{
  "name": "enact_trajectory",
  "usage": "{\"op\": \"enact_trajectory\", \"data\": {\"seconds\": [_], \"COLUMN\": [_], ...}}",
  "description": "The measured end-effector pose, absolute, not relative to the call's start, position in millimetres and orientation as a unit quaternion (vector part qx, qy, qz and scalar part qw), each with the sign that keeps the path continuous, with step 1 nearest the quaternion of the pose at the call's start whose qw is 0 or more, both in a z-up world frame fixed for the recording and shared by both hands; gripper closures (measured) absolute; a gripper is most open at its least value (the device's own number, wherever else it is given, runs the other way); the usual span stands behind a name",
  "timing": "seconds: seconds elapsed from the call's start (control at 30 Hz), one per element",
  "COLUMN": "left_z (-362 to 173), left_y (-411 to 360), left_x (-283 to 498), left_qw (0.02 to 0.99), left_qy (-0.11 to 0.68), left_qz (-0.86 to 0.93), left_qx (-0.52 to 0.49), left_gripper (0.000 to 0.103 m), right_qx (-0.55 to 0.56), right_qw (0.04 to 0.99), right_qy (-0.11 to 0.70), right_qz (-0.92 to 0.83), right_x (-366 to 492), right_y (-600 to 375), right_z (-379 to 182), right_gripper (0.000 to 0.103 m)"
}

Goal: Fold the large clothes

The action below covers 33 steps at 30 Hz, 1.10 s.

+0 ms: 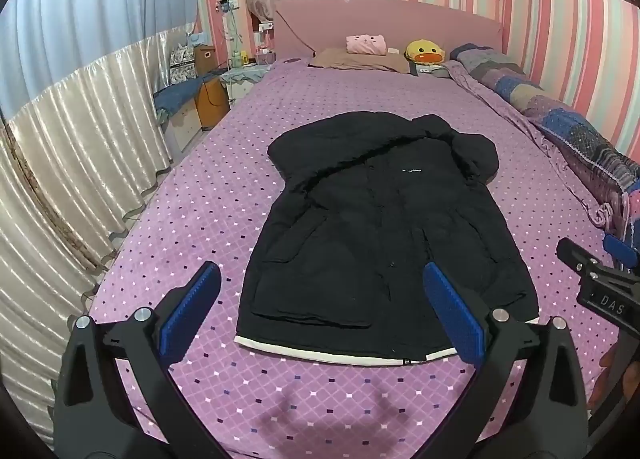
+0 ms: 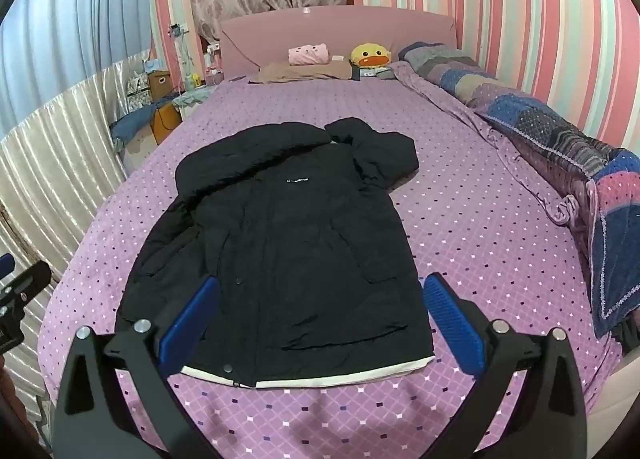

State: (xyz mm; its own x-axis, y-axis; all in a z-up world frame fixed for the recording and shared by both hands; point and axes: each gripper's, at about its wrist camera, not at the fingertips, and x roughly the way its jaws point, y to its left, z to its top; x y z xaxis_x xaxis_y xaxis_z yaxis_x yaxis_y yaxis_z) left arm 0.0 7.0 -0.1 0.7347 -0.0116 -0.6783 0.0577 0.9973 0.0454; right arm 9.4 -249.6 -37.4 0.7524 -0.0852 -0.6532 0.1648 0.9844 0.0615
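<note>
Left gripper [image 1: 322,311], seen from its own camera, hangs above the near end of the bed [image 1: 160,227] with its blue pads spread as wide as they go and nothing between them. Ahead lies the black coat [image 1: 372,235], spread front-up on the purple bedspread, hood toward the headboard, white-edged hem [image 1: 344,357] nearest the tool. Both sleeves look already tucked across the body, though I can't be sure in so dark a cloth. At the right edge the right gripper [image 1: 596,271] pokes into view.

From the right wrist camera, the right gripper [image 2: 320,321] is likewise fully spread and empty, poised over the hem's right half [image 2: 348,377].

My reading: folding is at the approach stage, no grasp made. The next move calls for both tools to drop onto the hem corners, pinch the thick padded layers, and carry them up toward the hood together.
</note>
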Motion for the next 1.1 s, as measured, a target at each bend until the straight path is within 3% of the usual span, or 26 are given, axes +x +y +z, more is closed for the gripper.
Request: {"op": "enact_trajectory", "data": {"seconds": [1.1], "left_z": [5], "left_y": [12], "left_x": [-10], "left_qw": [0.935], "left_qy": [0.355], "left_qz": [-0.011], "left_qx": [0.026], "left_gripper": [0.003], "right_qx": [0.071], "right_qw": [0.938], "right_qy": [0.333], "right_qz": [-0.067], "right_x": [-3], "right_y": [-254], "right_z": [-33], "right_gripper": [0.002]}}
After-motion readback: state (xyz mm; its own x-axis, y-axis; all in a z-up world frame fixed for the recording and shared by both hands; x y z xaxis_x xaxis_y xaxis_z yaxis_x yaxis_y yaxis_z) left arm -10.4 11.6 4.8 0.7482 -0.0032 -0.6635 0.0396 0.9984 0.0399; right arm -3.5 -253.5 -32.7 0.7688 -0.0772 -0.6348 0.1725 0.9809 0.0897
